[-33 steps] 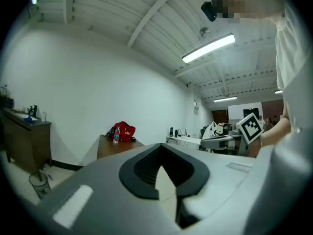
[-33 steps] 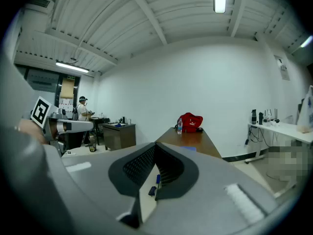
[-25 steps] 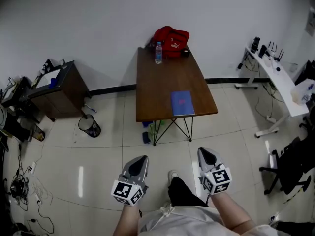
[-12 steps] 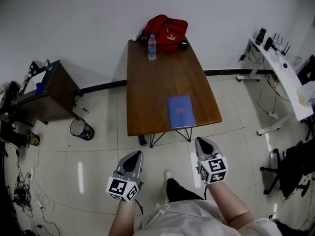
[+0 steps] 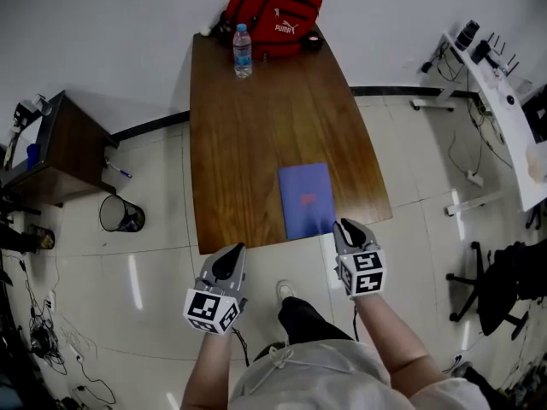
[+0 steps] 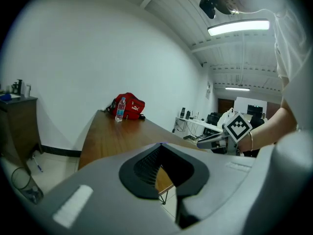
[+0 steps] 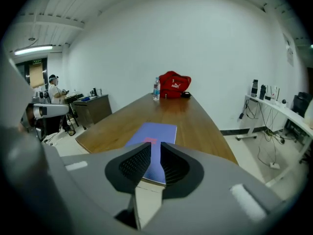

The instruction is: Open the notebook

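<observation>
The notebook, flat and blue with a small pink mark on its cover [image 5: 307, 200], lies shut on the long brown wooden surface [image 5: 248, 135]. It sits close to the near edge, a bit to the right. A red bag [image 5: 273, 11] and a clear water bottle [image 5: 243, 49] stand well apart from it at the far end.

The right claw [image 5: 346, 226] hovers just at the near edge of the notebook. Its jaws are a little apart and grip nothing; the blue cover shows through the gap. The left claw [image 5: 232, 252] hangs by the edge of the surface, to the left of the notebook. Its jaws look a little apart too, and hold nothing.

I think the job is only at its start: getting close. Next, one claw must catch the cover's loose edge and lift it. I cannot tell which side that is. The other claw could press the book down so it does not slide.
</observation>
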A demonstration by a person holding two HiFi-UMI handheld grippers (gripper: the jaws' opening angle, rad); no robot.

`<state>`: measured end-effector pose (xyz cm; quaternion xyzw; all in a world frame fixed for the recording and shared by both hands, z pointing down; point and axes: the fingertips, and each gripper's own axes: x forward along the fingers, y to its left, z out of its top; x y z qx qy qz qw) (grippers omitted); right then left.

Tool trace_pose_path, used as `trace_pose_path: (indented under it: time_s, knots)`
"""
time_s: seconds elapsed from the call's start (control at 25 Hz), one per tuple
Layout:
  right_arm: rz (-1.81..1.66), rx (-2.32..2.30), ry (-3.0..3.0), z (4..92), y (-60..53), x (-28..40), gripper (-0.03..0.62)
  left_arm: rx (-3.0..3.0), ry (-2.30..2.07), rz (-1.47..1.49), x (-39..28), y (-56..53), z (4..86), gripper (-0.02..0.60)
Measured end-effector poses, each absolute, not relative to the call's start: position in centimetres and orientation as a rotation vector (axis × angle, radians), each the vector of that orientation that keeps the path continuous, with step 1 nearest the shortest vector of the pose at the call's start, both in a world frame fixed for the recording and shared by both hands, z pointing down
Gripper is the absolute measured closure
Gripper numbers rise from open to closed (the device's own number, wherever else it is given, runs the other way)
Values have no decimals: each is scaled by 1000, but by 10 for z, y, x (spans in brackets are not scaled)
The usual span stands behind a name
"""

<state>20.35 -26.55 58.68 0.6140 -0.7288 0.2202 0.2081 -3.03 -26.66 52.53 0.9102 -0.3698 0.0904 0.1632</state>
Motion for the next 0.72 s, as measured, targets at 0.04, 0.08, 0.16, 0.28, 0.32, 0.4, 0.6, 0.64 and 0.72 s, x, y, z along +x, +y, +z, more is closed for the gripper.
trace_pose_path:
  time_s: [0.04,0.08,0.16,0.28,0.32,0.4,0.6,0.64,0.72]
  knots:
    - [645,1710,-2004,600,-270,209,525,2583,-1038,273,-24,-272,535,575]
    - [677,1714,-1980,611,-274,214,525,2571,-1021,286,-19,-277,543,575]
    - [735,1714,-1934,633,-278,220,525,2548,-992,305,-12,-284,558,575]
    - [817,1693,-1887,658,-272,222,514,2523,-957,306,-4,-286,570,575]
    - [840,1689,-1875,663,-269,223,511,2518,-948,304,-1,-286,572,575]
    - [880,1686,-1856,673,-265,223,511,2509,-935,304,3,-284,576,575]
    - [902,1692,-1845,682,-262,220,525,2492,-918,327,4,-281,586,575]
    - [905,1697,-1847,681,-262,220,529,2490,-918,331,3,-280,587,575]
    - [919,1710,-1848,681,-261,222,540,2487,-920,335,2,-280,587,575]
